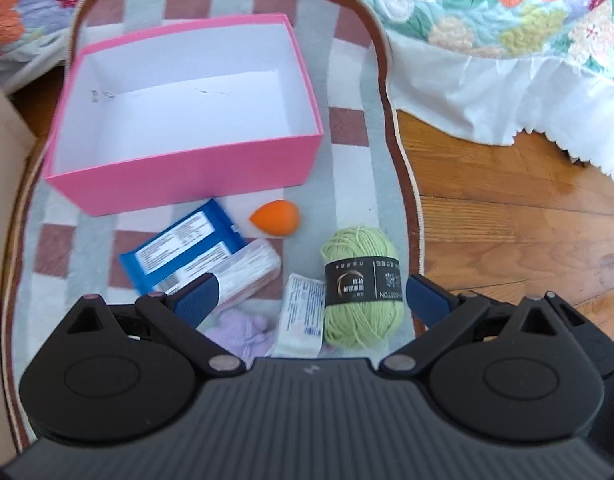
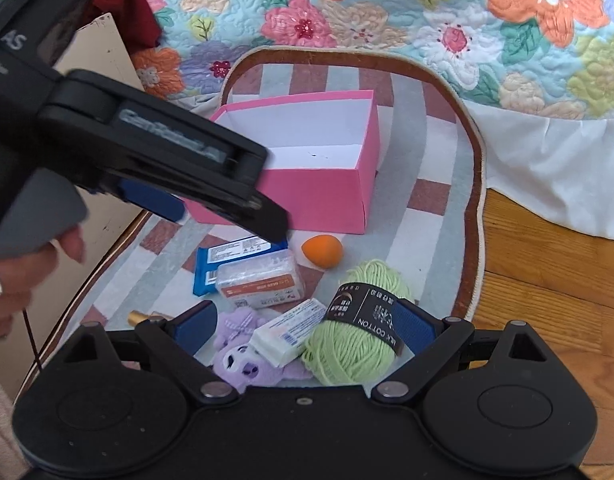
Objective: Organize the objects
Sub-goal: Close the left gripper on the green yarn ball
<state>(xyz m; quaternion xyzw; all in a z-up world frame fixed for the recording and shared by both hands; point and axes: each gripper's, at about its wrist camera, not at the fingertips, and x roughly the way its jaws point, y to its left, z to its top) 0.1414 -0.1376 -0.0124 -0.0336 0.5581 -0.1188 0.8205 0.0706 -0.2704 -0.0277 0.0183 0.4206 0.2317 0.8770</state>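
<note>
An empty pink box (image 1: 179, 176) (image 2: 319, 204) with a white inside stands on a striped rug. In front of it lie a blue packet (image 1: 179, 252) (image 2: 227, 256), a clear plastic box (image 1: 251, 268) (image 2: 263, 280), an orange egg-shaped sponge (image 1: 275, 218) (image 2: 322, 251), a green yarn ball (image 1: 361, 284) (image 2: 355, 340), a white carton (image 1: 303, 316) (image 2: 291, 330) and a purple plush toy (image 1: 243, 330) (image 2: 243, 356). My left gripper (image 1: 311, 300) hovers open above the carton and yarn. My right gripper (image 2: 307, 328) is open over the same pile.
The rug (image 1: 347, 160) (image 2: 435, 240) lies on a wooden floor (image 1: 507, 220) (image 2: 547, 280). A flowered bedspread (image 1: 507, 12) (image 2: 427, 20) hangs behind and to the right. A cardboard panel (image 2: 103, 56) stands left. A hand (image 2: 19, 276) holds the left gripper body (image 2: 127, 148). A gold-capped item (image 2: 141, 317) peeks out.
</note>
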